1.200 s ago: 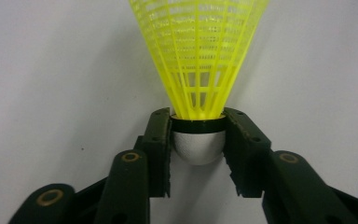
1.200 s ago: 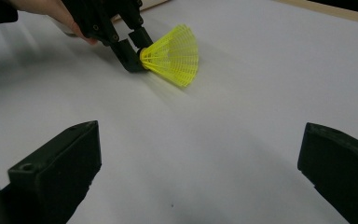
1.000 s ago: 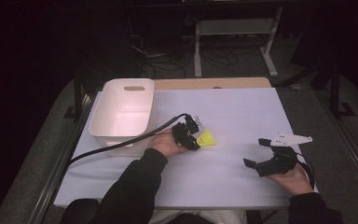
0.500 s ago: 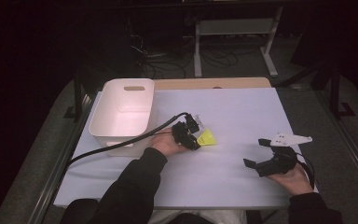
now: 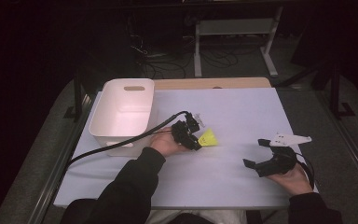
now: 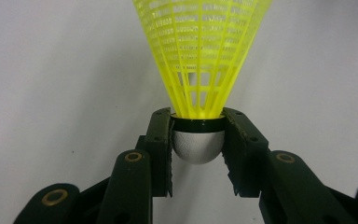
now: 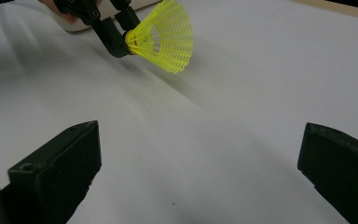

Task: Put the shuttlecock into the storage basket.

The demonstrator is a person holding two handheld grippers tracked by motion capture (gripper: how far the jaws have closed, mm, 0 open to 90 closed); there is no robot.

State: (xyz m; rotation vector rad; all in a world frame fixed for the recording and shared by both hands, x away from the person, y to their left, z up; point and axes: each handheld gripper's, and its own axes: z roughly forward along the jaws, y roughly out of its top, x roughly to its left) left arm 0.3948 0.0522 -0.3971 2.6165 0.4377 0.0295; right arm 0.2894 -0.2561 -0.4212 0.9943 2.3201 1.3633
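Left gripper (image 6: 198,140) is clamped on the yellow shuttlecock (image 6: 200,60) by its rounded white cork, just right of the table's (image 5: 242,107) centre, skirt fanning toward three o'clock. The white bin (image 5: 123,109) sits near at ten o'clock. Right gripper (image 7: 200,163) waits well apart, jaws wide and empty. The risk: that domed cork could squirt out of the pads if the grip slackens.

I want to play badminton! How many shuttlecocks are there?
1. The yellow shuttlecock is clamped by its cork in the left gripper, just right of the white bin.
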